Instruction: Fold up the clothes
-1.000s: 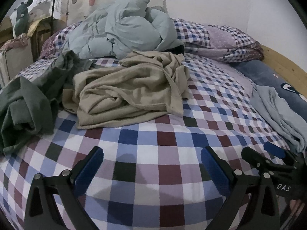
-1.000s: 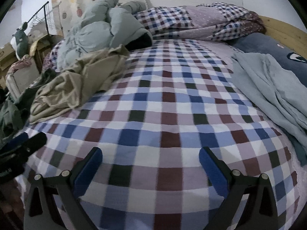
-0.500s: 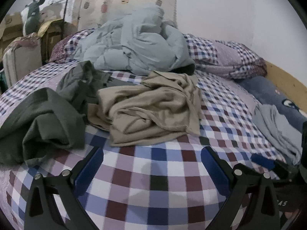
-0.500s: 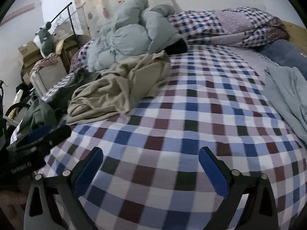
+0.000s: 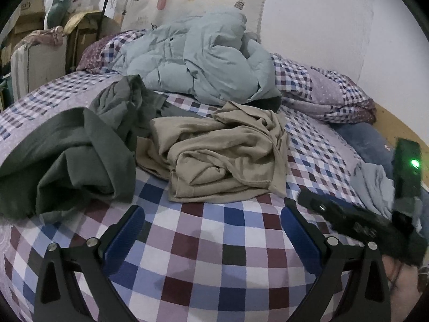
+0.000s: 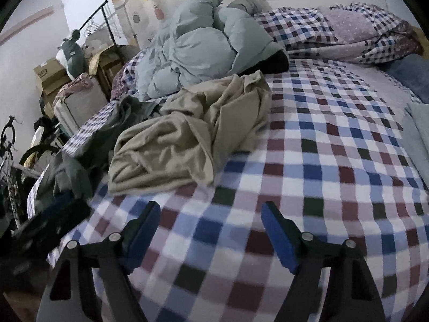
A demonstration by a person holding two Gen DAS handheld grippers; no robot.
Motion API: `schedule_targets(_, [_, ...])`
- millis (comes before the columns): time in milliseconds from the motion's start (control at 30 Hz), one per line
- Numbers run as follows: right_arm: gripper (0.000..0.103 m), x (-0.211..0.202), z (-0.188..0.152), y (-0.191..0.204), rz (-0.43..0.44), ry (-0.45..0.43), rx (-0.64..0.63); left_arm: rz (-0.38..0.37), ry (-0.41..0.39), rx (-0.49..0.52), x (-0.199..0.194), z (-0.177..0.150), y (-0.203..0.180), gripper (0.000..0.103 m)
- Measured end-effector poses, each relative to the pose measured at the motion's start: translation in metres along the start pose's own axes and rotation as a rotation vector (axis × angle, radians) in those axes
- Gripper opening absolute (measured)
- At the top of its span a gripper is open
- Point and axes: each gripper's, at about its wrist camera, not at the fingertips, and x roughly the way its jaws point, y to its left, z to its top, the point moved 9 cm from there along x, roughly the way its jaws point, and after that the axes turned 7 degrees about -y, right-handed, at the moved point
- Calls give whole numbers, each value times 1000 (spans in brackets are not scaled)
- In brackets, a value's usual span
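A crumpled beige garment [image 5: 222, 153] [image 6: 187, 142] lies in the middle of a checked bed sheet [image 5: 203, 244] [image 6: 329, 161]. Left of it is a bunched dark green garment [image 5: 69, 161] [image 6: 88, 147]. A pale blue-grey garment [image 5: 375, 185] [image 6: 421, 123] lies at the bed's right side. My left gripper [image 5: 211, 238] hovers open over bare sheet in front of the beige garment, nothing between its fingers. My right gripper [image 6: 211, 236] hangs over the sheet right of the beige garment; its jaws are closing with nothing between them. The right gripper's black body also shows in the left wrist view.
A puffy light blue jacket [image 5: 203, 56] [image 6: 198, 45] and a checked duvet [image 5: 327, 96] [image 6: 343, 35] are heaped at the head of the bed. Boxes and a plush toy [image 6: 71, 51] stand to the left. A bicycle [image 6: 10, 158] is beside the bed.
Both cameras have swung left, so the beige and green garments sit nearer the middle of each view. The right gripper's jaws have narrowed. The right gripper's body now intrudes further into the left wrist view.
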Motion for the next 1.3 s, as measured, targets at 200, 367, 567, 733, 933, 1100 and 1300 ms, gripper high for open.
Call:
schedule_targets(200, [66,33,15,1,1,24,-6,-9,-6,-24,-2,3,4,103])
schedule_targets(367, [62,57,23,3,-5,39,-7,-10,-3,-31,-3,3,6,103])
schedule_targets(567, [60,73,30,8,-19,51,-33,-23,3,-42,-3,3,7,103])
schedule_targets(733, [42,80,31,10,-32,68,-45,-27,7,-50,-4,3,8,103])
schedule_targets(933, [4,79,30,8,-63,66,-51,-25,10,-60,-3,3,9,103])
schedule_targets(1100, [2,60,32,7,-62,16,-39,-39,12,-52,-4,3,4,103])
schedule_targets(1300, [1,29,31,20,-33,-32,-67,-51,13,-44,-4,3,1,103])
